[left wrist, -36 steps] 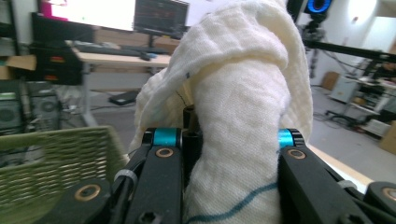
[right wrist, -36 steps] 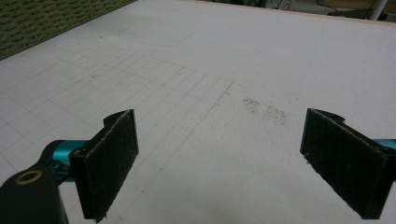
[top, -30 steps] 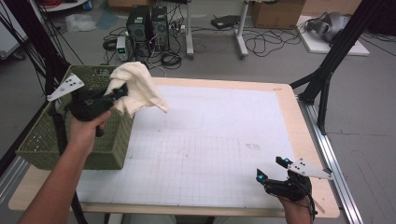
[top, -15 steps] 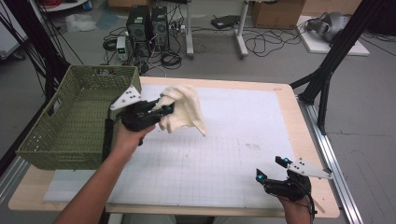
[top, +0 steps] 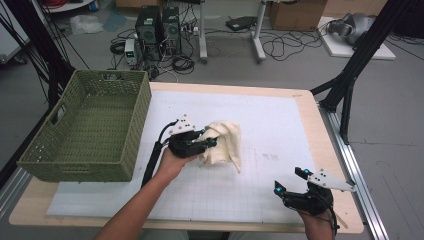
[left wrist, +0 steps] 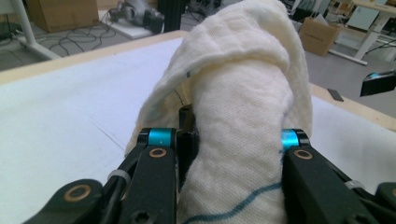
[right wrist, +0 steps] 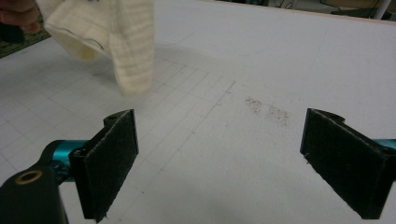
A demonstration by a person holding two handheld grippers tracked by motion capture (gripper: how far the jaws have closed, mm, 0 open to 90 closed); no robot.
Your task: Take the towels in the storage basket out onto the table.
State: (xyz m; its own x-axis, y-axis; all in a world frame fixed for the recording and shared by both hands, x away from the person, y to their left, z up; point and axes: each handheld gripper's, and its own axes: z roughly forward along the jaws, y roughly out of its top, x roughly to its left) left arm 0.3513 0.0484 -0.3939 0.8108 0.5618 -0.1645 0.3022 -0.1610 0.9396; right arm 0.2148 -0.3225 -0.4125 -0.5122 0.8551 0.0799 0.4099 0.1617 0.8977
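Observation:
A cream cloth point(top: 226, 144) with a thin blue line hangs bunched from my left gripper point(top: 210, 142) over the middle of the white grid mat point(top: 280, 115). Its lower end droops to the mat or just above it. In the left gripper view the cloth point(left wrist: 243, 107) fills the gap between the jaws of the left gripper point(left wrist: 229, 140), which have just been opening a little while still pinching it. My right gripper point(top: 288, 180) rests near the mat's front right corner. In the right gripper view that gripper point(right wrist: 231, 154) stands open and empty, with the cloth point(right wrist: 121, 37) hanging at upper left.
A green woven basket point(top: 80, 170) stands on the table's left side, beside the mat. A faint dark smudge point(top: 270, 156) marks the mat right of the cloth. Black frame legs, cables and computer cases lie on the floor beyond the table.
My left hand has carried the cloth from over the basket rightward and down to the middle of the mat. The right gripper has not moved.

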